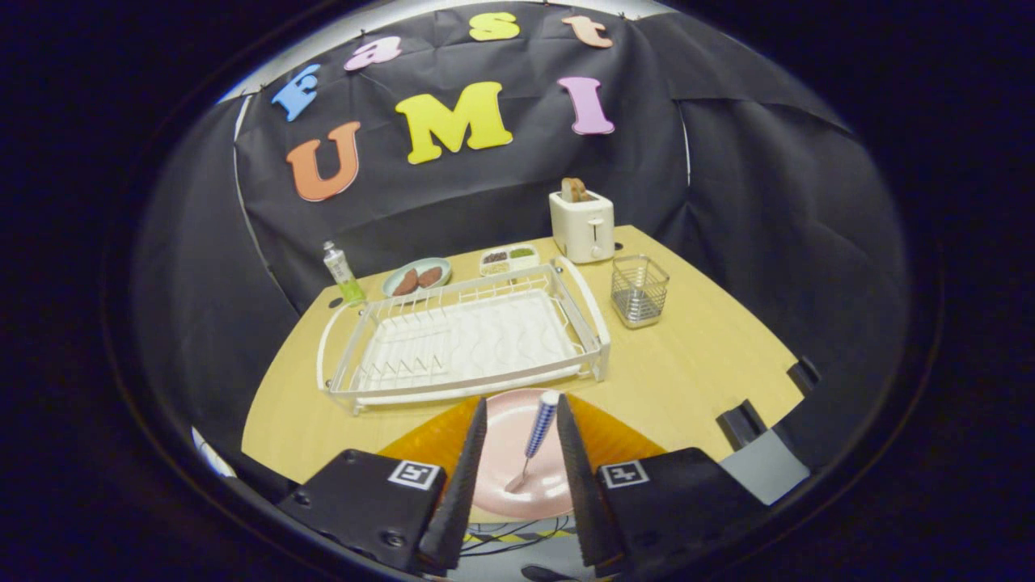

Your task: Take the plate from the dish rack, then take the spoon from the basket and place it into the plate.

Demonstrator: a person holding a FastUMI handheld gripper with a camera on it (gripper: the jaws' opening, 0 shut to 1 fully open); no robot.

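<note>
A pink plate (505,440) lies on an orange mat (428,440) near the table's front edge, between my fingers. A spoon (535,436) with a blue-checked handle rests in the plate, its bowl toward me and its handle pointing at the rack. My gripper (522,400) is open, with a finger on each side of the spoon and neither pressing on it. The handle lies closer to the right finger. Beyond the plate stands the white dish rack (469,339), with nothing in it. The wire basket (639,291) stands to the rack's right and holds nothing.
A white toaster (582,225) with bread in it stands at the back, behind the basket. Behind the rack are a sectioned tray (509,259), a pale dish with brown food (416,277) and a small bottle (343,273). Black clamps (740,420) sit on the table's right edge.
</note>
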